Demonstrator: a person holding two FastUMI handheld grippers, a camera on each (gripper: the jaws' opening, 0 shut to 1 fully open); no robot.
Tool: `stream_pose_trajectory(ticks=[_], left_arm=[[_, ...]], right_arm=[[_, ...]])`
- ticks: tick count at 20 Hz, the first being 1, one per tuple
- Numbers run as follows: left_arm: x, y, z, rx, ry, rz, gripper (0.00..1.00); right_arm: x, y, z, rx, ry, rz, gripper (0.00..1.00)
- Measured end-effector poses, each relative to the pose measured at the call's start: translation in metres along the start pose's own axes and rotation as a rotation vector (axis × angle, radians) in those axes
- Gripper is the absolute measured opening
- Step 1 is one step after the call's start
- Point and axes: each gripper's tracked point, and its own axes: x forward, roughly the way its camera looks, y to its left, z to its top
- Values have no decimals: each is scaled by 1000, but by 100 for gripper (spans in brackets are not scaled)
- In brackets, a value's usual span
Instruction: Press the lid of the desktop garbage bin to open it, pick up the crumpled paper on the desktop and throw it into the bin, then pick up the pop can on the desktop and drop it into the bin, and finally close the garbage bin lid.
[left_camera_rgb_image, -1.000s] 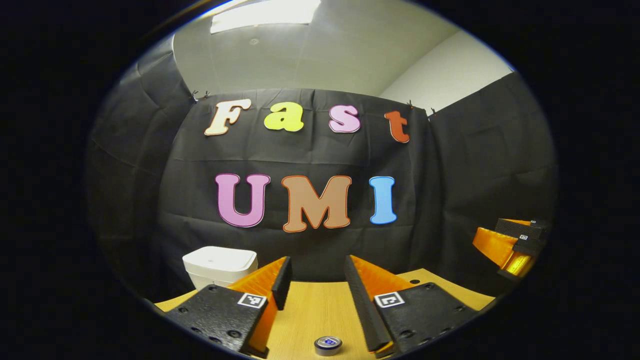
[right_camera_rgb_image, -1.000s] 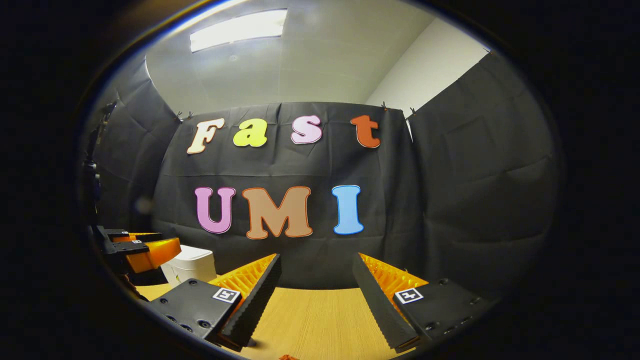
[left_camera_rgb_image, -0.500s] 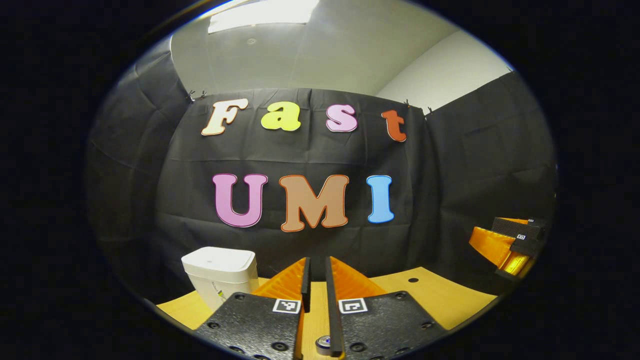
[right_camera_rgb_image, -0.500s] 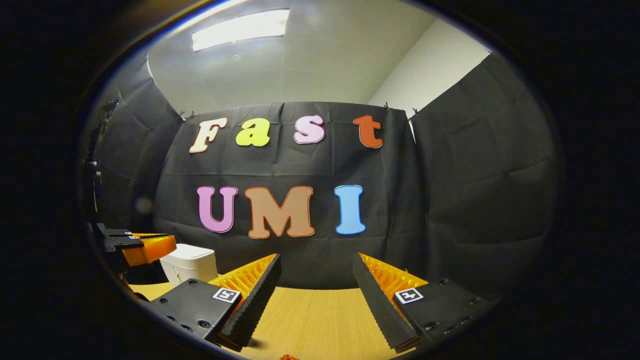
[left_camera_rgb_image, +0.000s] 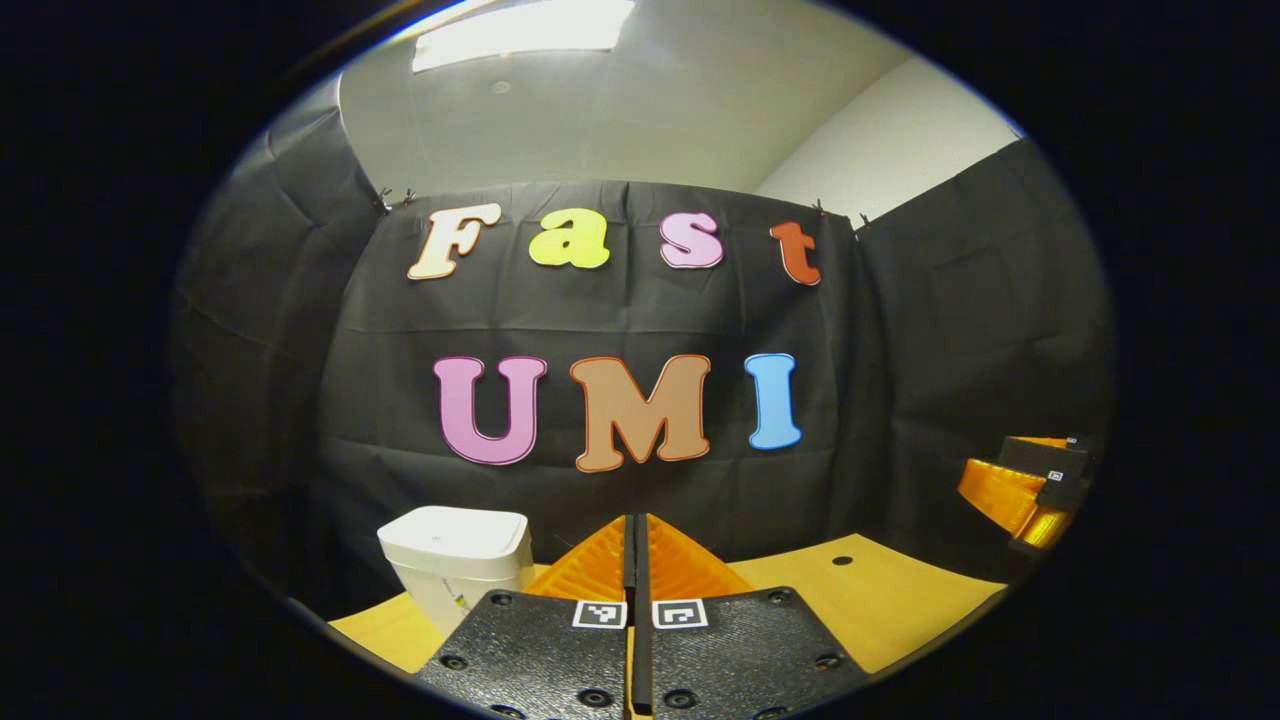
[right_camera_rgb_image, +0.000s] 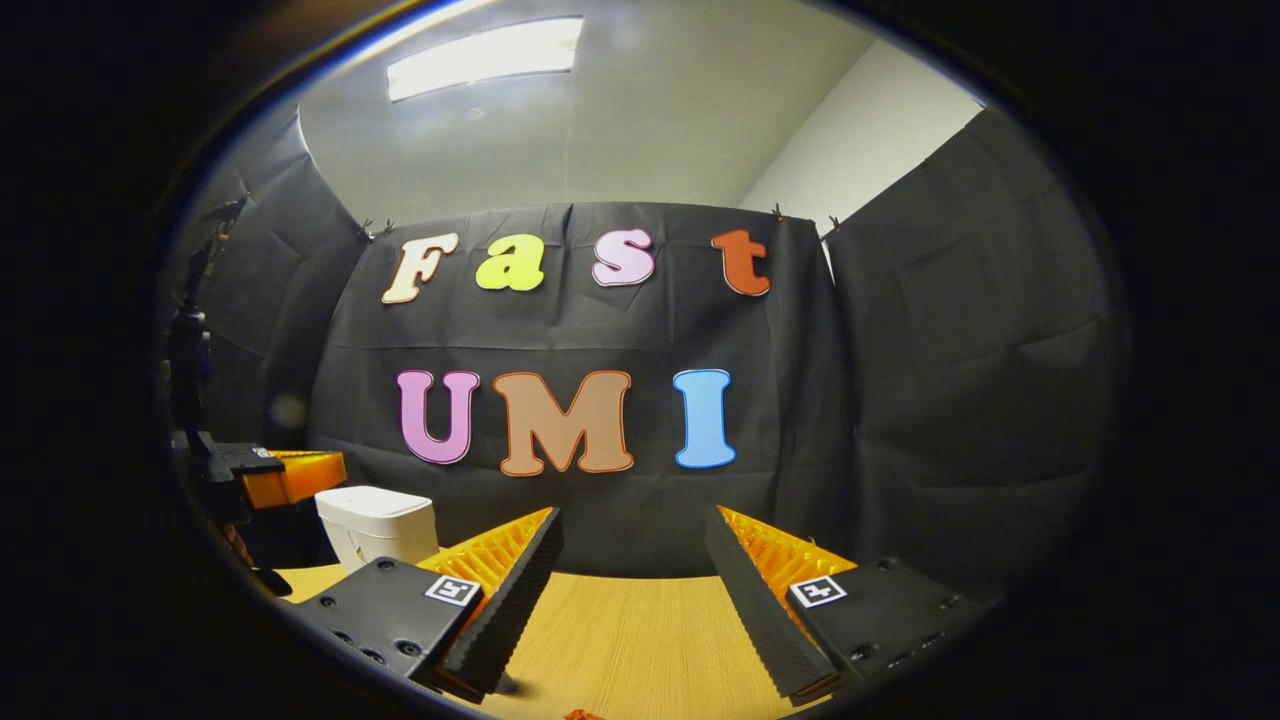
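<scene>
White plastic, the garbage bin (left_camera_rgb_image: 455, 560) stands lid-down at the bench's (left_camera_rgb_image: 880, 610) far left edge against the black cloth. The left gripper (left_camera_rgb_image: 634, 560) has its fingers pressed together on nothing, just right of the bin. The right gripper (right_camera_rgb_image: 632, 590) holds its fingers spread wide over bare wood.

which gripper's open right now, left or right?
The right gripper: in the right gripper view its fingers stand wide apart over the wooden table. The left gripper has its fingers pressed together, with nothing visible between them.
</scene>
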Motion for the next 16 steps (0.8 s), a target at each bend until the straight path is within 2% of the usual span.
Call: stream_pose_trajectory(ticks=[3, 9, 12, 16], left_arm=[[17, 29, 11, 21, -27, 16, 0], [63, 112, 12, -10, -2, 113, 0], [86, 146, -3, -32, 45, 140, 0], [113, 179, -41, -63, 150, 135, 0]], right_arm=[[0, 3, -4, -6, 8, -7, 96], [1, 7, -9, -11, 17, -37, 96], [1, 10, -15, -15, 29, -56, 96], [0, 14, -25, -12, 50, -85, 96]])
